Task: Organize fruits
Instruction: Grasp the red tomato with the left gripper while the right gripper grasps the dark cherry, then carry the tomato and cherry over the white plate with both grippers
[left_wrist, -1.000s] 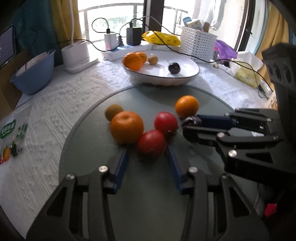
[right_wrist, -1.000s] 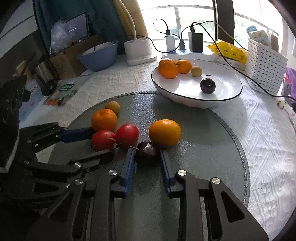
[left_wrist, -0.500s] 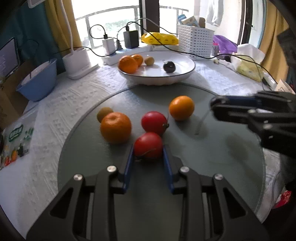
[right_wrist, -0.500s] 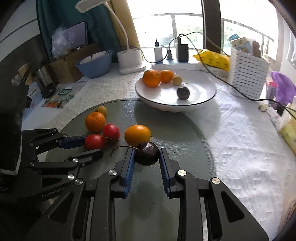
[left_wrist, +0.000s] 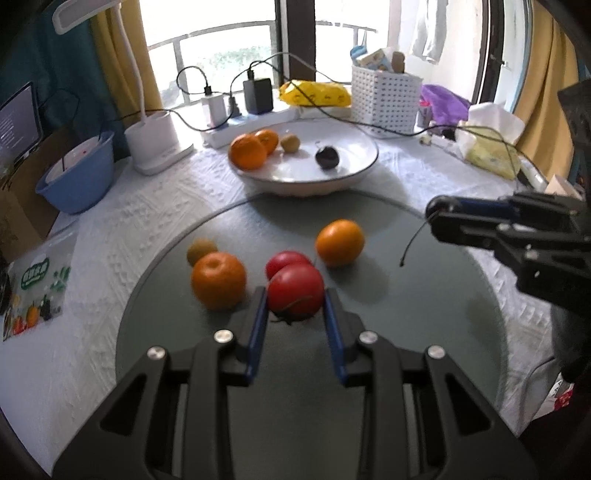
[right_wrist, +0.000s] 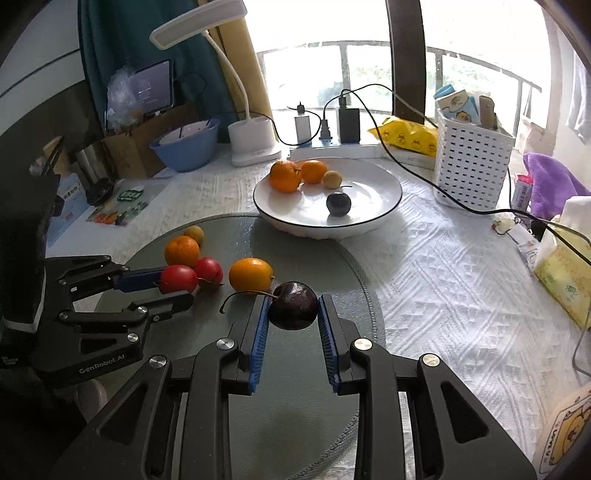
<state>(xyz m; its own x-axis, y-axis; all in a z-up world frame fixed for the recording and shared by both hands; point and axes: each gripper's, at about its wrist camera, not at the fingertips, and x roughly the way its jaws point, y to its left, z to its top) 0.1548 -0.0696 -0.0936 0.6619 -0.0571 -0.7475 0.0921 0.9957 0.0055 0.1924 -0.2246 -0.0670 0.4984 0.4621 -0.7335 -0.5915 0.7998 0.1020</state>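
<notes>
We see a red tomato (left_wrist: 294, 291) pinched in our left gripper (left_wrist: 294, 295) above the grey mat (left_wrist: 424, 306); our right gripper (right_wrist: 291, 308) clamps a dark plum (right_wrist: 293, 305) near the white plate (right_wrist: 376, 192).

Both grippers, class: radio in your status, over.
Left gripper shut on red tomato, lifted or resting unclear. Right gripper shut on dark cherry, held above the mat. White plate ahead, path unobstructed.
</notes>
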